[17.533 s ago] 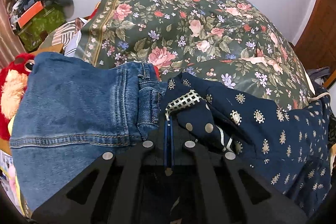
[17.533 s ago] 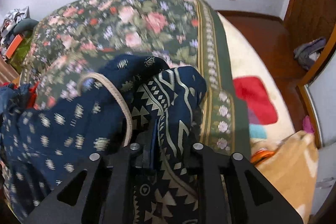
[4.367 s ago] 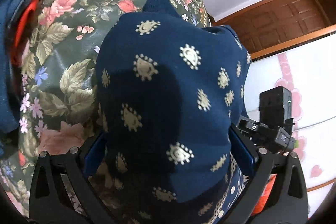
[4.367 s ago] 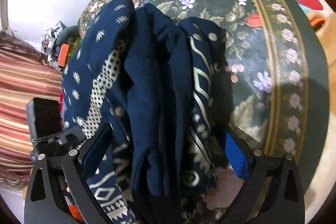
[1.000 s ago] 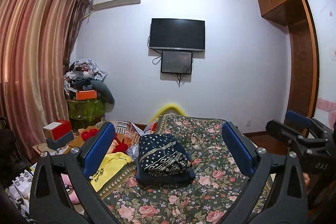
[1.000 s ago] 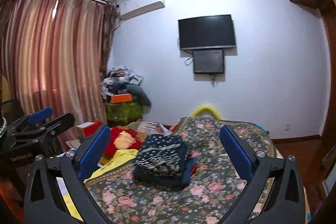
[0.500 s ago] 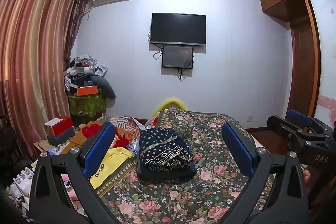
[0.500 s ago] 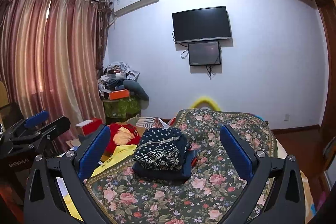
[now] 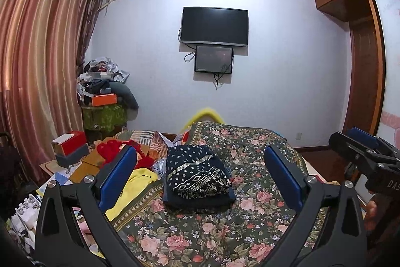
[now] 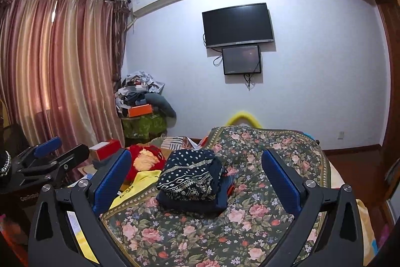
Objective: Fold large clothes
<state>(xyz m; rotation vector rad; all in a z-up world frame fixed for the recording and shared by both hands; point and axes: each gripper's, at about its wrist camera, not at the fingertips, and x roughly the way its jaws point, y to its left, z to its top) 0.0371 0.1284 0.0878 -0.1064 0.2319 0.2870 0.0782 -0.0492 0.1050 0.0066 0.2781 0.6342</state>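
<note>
A folded navy garment with white patterns (image 9: 197, 174) lies on top of a small stack of folded clothes on the floral bedspread (image 9: 252, 214). It also shows in the right wrist view (image 10: 191, 174) on the bedspread (image 10: 252, 222). My left gripper (image 9: 200, 179) is open and empty, held back from the stack. My right gripper (image 10: 196, 179) is open and empty too, also well short of the stack. The right gripper shows at the right edge of the left wrist view (image 9: 365, 157), and the left gripper at the left edge of the right wrist view (image 10: 50, 157).
A yellow garment (image 9: 130, 189) and a red plush toy (image 10: 145, 159) lie left of the stack. A red box (image 9: 70, 142) sits on a cluttered side table. A pile of things (image 9: 102, 101) stands in the corner by striped curtains (image 9: 37, 66). A TV (image 9: 215, 26) hangs on the wall.
Both grippers have tilted slightly, so the bed and the folded stack sit a little lower and nearer in view. The stack itself has not moved.
</note>
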